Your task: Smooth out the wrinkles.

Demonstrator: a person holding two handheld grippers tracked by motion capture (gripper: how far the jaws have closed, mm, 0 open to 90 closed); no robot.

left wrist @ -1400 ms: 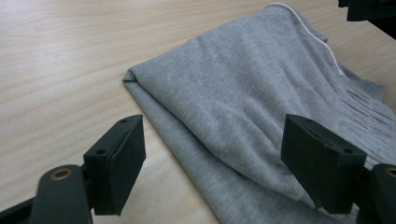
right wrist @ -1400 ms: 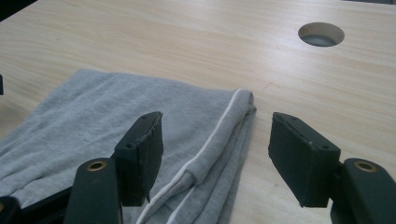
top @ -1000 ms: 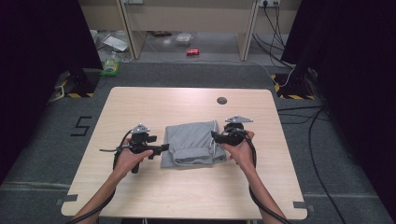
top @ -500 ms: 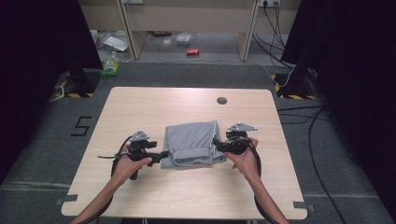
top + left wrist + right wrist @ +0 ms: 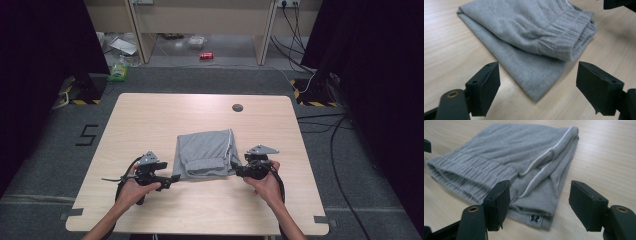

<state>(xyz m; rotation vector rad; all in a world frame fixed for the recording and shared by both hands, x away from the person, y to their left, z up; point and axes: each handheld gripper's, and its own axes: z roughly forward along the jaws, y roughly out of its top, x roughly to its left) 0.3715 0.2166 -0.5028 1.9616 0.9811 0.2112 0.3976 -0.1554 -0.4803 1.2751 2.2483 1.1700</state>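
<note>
Grey garment folded, inner layers hidden

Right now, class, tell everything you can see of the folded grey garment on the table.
The folded grey garment looks like soft jersey cloth, folded into a rough rectangle. A ribbed, gathered waistband lies at its near edge, white piping runs along one side, and a small butterfly label sits at a corner. It lies flat on the wooden table, untouched.
</note>
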